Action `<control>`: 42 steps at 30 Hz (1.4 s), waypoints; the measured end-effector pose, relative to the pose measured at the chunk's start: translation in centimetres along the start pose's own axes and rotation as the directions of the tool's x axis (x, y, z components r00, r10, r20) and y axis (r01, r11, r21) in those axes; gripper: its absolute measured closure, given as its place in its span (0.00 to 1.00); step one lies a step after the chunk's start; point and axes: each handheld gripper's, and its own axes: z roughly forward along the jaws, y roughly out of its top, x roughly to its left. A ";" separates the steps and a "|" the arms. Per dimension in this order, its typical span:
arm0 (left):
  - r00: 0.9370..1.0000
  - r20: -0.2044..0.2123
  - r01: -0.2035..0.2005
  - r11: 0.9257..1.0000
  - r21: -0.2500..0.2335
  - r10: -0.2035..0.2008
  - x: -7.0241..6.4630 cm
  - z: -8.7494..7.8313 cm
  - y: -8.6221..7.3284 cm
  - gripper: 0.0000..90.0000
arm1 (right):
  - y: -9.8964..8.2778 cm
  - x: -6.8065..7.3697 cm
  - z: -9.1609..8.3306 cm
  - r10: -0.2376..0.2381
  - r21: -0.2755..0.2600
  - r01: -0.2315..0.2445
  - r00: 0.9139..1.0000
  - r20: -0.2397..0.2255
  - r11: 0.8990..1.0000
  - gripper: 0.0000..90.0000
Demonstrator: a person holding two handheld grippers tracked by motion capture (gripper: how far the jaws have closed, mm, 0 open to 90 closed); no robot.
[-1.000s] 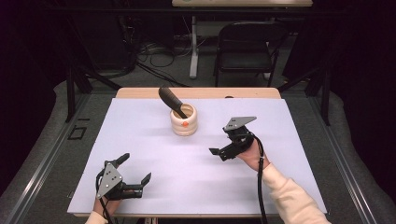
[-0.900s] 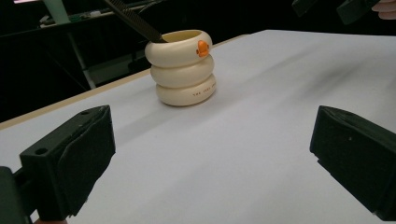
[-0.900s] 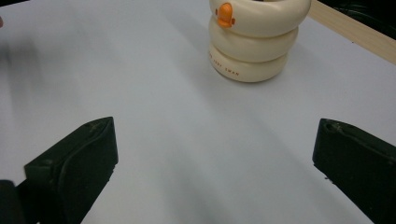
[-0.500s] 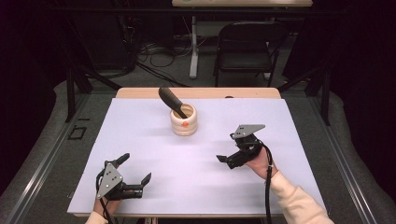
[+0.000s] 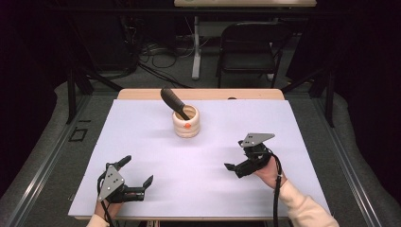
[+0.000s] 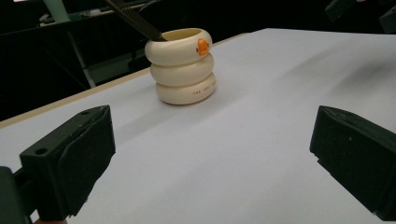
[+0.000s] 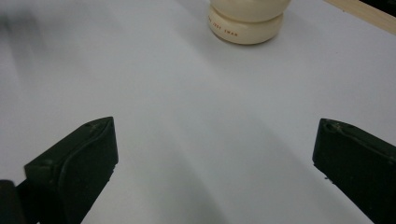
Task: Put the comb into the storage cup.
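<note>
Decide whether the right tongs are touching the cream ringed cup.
Apart: the high view shows bare white table between the right tongs and the cup.

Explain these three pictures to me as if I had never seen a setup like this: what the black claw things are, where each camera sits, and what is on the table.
No machine is at work here: a person holds a two-jaw hand tool in each hand. The high view looks down from above the person's side of the table, which has a pale sheet over it. There the left gripper is near the front edge and the right gripper is farther right. The other two pictures come from small cameras riding on each gripper, so the black blocks at the bottom corners are that tool's own jaws. Both pairs stand wide apart with nothing between them. On the table stands a cream ringed cup with an orange mark, and a dark handled tool leans out of it.
</note>
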 end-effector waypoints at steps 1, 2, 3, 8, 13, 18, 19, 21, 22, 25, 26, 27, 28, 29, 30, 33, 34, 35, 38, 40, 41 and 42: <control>1.000 0.001 0.001 1.000 0.001 -0.001 0.0 0.0 0.0 0.00 | -0.1 0.1 -0.1 0.002 -0.002 -0.002 1.000 0.004 1.000 0.00; 1.000 0.001 -0.001 1.000 0.001 0.001 0.0 0.0 0.0 0.00 | -0.3 0.1 -0.2 0.001 -0.001 -0.001 1.000 0.003 1.000 0.00; 1.000 0.002 -0.002 1.000 0.002 0.002 0.0 0.0 0.0 0.00 | -0.4 0.2 -0.3 0.001 -0.001 -0.001 1.000 0.004 1.000 0.00; 1.000 0.002 0.003 1.000 0.002 -0.003 0.0 0.0 0.0 0.00 | -1.0 0.5 -0.9 0.003 -0.003 -0.003 1.000 0.013 1.000 0.00; 1.000 0.006 0.003 1.000 0.005 -0.003 0.0 0.0 0.0 0.00 | -1.7 0.5 -1.5 0.007 -0.012 -0.007 1.000 0.027 1.000 0.00; 1.000 0.005 0.005 1.000 0.006 -0.005 0.0 0.0 0.0 0.00 | -2.4 0.7 -1.9 0.012 -0.009 -0.012 0.999 0.031 1.000 0.00; 1.000 0.006 0.002 1.000 0.007 -0.002 0.0 0.0 0.0 0.00 | -2.6 0.8 -2.0 0.009 -0.009 -0.008 0.999 0.032 1.000 0.00; 1.000 0.005 0.002 1.000 0.007 -0.002 0.0 0.0 0.0 0.00 | -2.7 0.8 -2.1 0.008 -0.012 -0.008 0.999 0.034 1.000 0.00; 1.000 0.005 0.003 1.000 0.007 -0.003 0.0 0.0 0.0 0.00 | -2.8 0.9 -2.2 0.009 -0.011 -0.008 0.999 0.034 1.000 0.00; 1.000 0.006 0.005 1.000 0.007 -0.005 0.0 0.0 -0.1 0.00 | -3.0 1.0 -2.4 0.003 -0.016 -0.003 0.999 0.036 1.000 0.00; 1.000 0.006 0.005 1.000 0.008 -0.005 0.0 0.0 -0.1 0.00 | -3.1 1.0 -2.5 0.007 -0.013 -0.006 0.999 0.037 1.000 0.00; 1.000 0.007 0.005 1.000 0.008 -0.005 0.0 0.0 -0.1 0.00 | -3.2 1.1 -2.6 0.008 -0.020 -0.007 0.999 0.040 1.000 0.00; 1.000 0.007 0.005 1.000 0.008 -0.006 0.0 0.0 -0.1 0.00 | -3.2 1.1 -2.6 0.007 -0.022 -0.007 0.999 0.041 1.000 0.00; 1.000 0.008 0.006 1.000 0.008 -0.006 0.0 0.0 -0.1 0.00 | -3.3 1.1 -2.7 0.010 -0.021 -0.009 0.999 0.043 1.000 0.00; 1.000 0.008 0.003 1.000 0.009 -0.003 0.0 0.0 -0.1 0.00 | -3.4 1.2 -2.8 0.013 -0.025 -0.012 0.999 0.042 1.000 0.00; 1.000 0.009 0.007 1.000 0.008 -0.007 -0.1 0.0 -0.1 0.00 | -3.6 1.3 -3.1 0.013 -0.034 -0.012 0.999 0.047 0.999 0.00; 1.000 0.009 0.006 1.000 0.008 -0.006 -0.1 0.0 -0.1 0.00 | -3.7 1.3 -3.2 0.016 -0.038 -0.014 0.999 0.047 0.999 0.00; 1.000 0.009 0.005 1.000 0.009 -0.005 -0.1 0.0 -0.1 0.00 | -3.7 1.4 -3.3 0.014 -0.040 -0.013 0.999 0.048 0.999 0.00; 1.000 0.009 0.006 1.000 0.009 -0.006 -0.2 0.0 -0.1 0.00 | -3.9 1.6 -3.5 0.012 -0.048 -0.009 0.998 0.056 0.999 0.00; 1.000 0.009 0.006 1.000 0.009 -0.006 -0.2 0.0 -0.1 0.00 | -4.1 1.7 -3.6 0.009 -0.055 -0.006 0.998 0.059 0.998 0.00; 1.000 0.009 0.006 1.000 0.008 -0.006 -0.2 0.0 -0.1 0.00 | -4.2 1.8 -3.7 0.010 -0.057 -0.007 0.998 0.062 0.998 0.00; 1.000 0.009 0.007 1.000 0.008 -0.007 -0.2 0.0 -0.1 0.00 | -4.2 1.8 -3.7 0.008 -0.059 -0.004 0.998 0.064 0.998 0.00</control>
